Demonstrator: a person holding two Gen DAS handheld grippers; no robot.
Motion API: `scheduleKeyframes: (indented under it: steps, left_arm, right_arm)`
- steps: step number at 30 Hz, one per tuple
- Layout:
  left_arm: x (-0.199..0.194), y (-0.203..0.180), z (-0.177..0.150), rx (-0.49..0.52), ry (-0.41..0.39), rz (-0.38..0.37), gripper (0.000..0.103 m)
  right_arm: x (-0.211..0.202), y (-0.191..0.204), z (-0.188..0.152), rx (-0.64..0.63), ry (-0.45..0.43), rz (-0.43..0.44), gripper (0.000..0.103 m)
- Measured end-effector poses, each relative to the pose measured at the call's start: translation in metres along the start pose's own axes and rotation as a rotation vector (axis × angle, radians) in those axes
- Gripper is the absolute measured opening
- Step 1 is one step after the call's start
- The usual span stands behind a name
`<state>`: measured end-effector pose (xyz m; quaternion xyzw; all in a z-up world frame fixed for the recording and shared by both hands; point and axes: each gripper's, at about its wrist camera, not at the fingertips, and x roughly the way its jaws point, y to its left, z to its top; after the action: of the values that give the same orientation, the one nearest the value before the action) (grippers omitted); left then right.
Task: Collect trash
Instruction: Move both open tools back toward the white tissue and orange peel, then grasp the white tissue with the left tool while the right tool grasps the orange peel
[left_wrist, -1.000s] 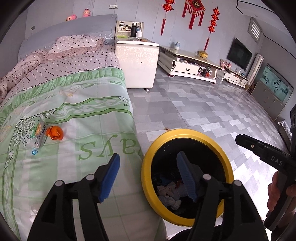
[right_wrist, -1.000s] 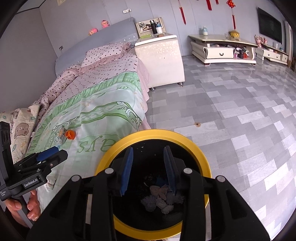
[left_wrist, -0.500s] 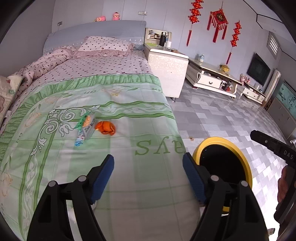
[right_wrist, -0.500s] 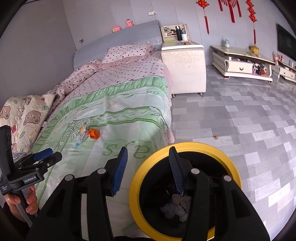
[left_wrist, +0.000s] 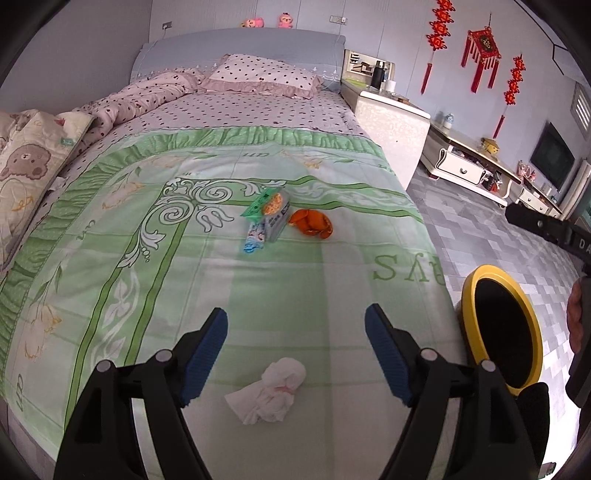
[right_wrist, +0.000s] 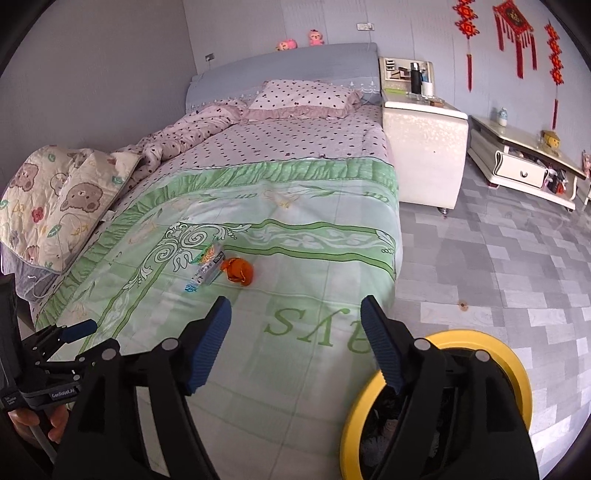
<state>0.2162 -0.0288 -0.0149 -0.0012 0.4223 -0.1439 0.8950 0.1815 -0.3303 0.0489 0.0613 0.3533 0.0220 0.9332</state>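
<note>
My left gripper is open and empty above the green bedspread. A crumpled white tissue lies just below and between its jaws. Farther up the bed lie a snack wrapper and an orange peel. The yellow-rimmed black bin stands on the floor at the bed's right side. My right gripper is open and empty over the bed's foot, with the bin under its right jaw. The wrapper and peel show ahead of it.
A white nightstand stands at the head of the bed, and a low TV cabinet runs along the wall. A bear-print quilt is heaped at the bed's left edge. Grey tiled floor lies to the right.
Both grippers have swung left from over the bin to over the bed. The right gripper's jaws have opened wider. The white tissue has come into the left wrist view.
</note>
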Motion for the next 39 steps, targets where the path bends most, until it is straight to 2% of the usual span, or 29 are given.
scheduleKeyframes:
  steps: [9, 21, 34, 37, 39]
  left_arm:
    - [0.025, 0.032, -0.03, -0.052, 0.064, -0.004, 0.073]
    - [0.05, 0.048, -0.053, -0.129, 0.111, -0.054, 0.073]
    - [0.076, 0.033, -0.06, -0.053, 0.151, -0.038, 0.073]
    - [0.084, 0.03, -0.061, -0.04, 0.161, -0.036, 0.068]
    - [0.088, 0.027, -0.061, -0.018, 0.158, -0.032, 0.061]
  right_arm:
    - [0.078, 0.054, 0.005, -0.14, 0.068, 0.046, 0.077]
    - [0.198, 0.087, -0.001, -0.209, 0.134, 0.025, 0.078]
    - [0.281, 0.109, 0.002, -0.275, 0.174, -0.021, 0.075]
    - [0.292, 0.111, 0.002, -0.276, 0.179, -0.012, 0.071]
    - [0.299, 0.113, 0.001, -0.29, 0.178, -0.017, 0.069]
